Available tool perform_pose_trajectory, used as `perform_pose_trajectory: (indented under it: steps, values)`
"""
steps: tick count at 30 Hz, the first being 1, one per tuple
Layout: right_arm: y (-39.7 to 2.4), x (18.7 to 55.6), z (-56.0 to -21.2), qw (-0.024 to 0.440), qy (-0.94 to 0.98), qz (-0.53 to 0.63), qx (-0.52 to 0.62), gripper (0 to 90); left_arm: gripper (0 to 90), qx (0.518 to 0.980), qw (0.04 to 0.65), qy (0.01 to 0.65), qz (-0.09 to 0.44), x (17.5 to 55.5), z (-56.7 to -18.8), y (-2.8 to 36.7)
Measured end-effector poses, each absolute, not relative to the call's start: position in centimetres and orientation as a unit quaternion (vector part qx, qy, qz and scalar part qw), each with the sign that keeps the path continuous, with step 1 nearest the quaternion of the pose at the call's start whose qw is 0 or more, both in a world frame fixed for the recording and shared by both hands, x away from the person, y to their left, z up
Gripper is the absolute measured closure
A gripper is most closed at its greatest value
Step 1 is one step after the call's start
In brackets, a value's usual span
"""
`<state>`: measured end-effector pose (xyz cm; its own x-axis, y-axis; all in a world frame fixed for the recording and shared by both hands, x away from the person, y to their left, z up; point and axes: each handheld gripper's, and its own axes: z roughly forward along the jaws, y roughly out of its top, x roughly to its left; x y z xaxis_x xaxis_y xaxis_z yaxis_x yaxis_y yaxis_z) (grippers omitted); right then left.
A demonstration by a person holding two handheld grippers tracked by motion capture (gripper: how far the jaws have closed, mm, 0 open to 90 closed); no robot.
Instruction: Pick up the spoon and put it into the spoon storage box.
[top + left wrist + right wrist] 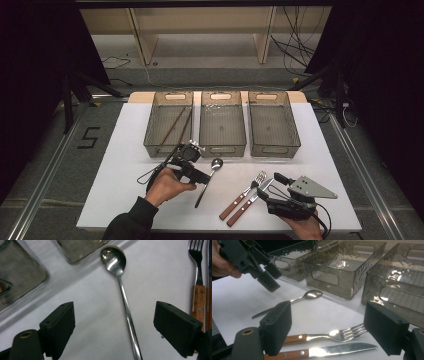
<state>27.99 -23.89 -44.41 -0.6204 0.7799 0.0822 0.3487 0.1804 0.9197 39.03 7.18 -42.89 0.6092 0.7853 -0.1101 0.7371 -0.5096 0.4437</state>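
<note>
Left gripper (pixel 113 325) hovers w/ jaws wide apart over the spoon (pixel 120 287), its handle running between them, untouched, bowl pointing ahead toward the bins (pixel 222 125). Right gripper (pixel 327 327), jaws also wide, sits low just behind the fork (pixel 329 335) & knife (pixel 329 350).

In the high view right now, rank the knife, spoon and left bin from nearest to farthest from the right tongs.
1. Knife, just left of the right tongs.
2. Spoon, farther left, mid-table.
3. Left bin, far back left, holding chopsticks.
</note>
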Motion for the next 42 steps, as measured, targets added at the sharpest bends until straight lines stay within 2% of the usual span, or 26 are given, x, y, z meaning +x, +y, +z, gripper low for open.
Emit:
perform_pose_trajectory:
  steps: [11,21,33,42]
  values:
    - [-24.0,27.9,-44.4,0.211,0.739,0.514,0.380,23.3,18.6,0.880,0.211,0.424,0.038,38.7,-43.8,5.9]
    - [-23.9,28.0,-44.5,0.213,0.742,0.510,0.379,23.3,29.7,0.890,0.194,0.412,0.018,38.7,-44.4,5.3]
    - [-23.7,27.8,-44.4,0.217,0.745,0.507,0.376,23.3,49.9,0.900,0.174,0.399,0.013,38.9,-45.7,4.9]
    - [-23.7,27.8,-44.4,0.218,0.745,0.507,0.375,23.3,57.7,0.910,0.164,0.379,0.018,38.6,-46.1,4.4]
